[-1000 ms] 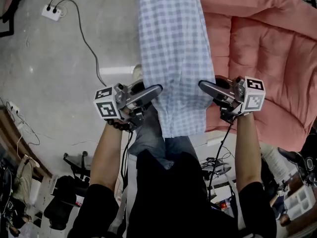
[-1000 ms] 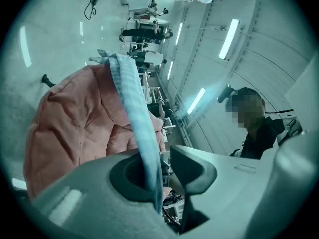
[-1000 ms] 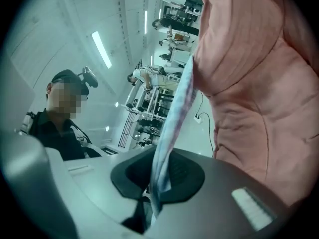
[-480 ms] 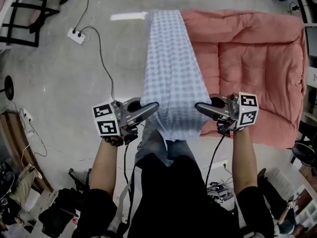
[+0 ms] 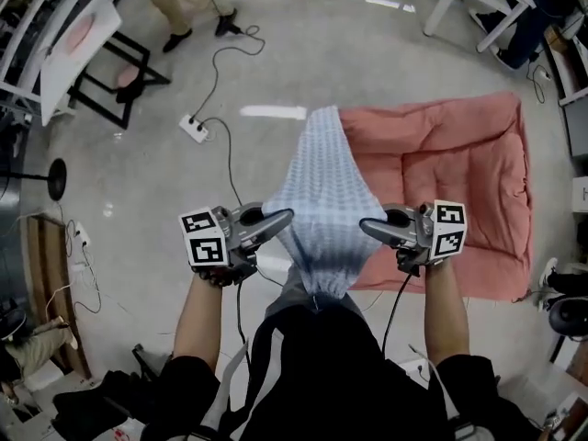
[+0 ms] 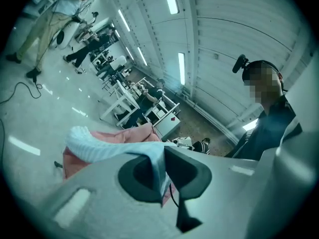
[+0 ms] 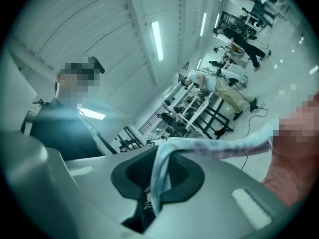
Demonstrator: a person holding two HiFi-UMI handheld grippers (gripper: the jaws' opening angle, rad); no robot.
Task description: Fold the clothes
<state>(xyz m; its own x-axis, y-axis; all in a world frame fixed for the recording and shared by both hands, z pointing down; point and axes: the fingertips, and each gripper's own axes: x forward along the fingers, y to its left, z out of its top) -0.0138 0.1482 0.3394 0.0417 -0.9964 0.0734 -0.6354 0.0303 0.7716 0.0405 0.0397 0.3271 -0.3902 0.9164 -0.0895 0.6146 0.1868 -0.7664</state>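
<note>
The left gripper (image 5: 283, 217) and right gripper (image 5: 367, 227) each clamped an edge of the checked garment (image 5: 323, 186) mid-frame, held aloft for folding; next, probably laying it flat on the pink quilt (image 5: 459, 163)

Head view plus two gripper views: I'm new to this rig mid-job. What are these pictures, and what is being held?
No robot arm here: a person holds a two-jaw gripper in each hand. The head view looks down from the person's head; each gripper view looks along that gripper's own jaws. The left gripper and right gripper are each shut on an edge of the blue checked cloth, holding it up. Below, a pink quilt lies on the floor.
</note>
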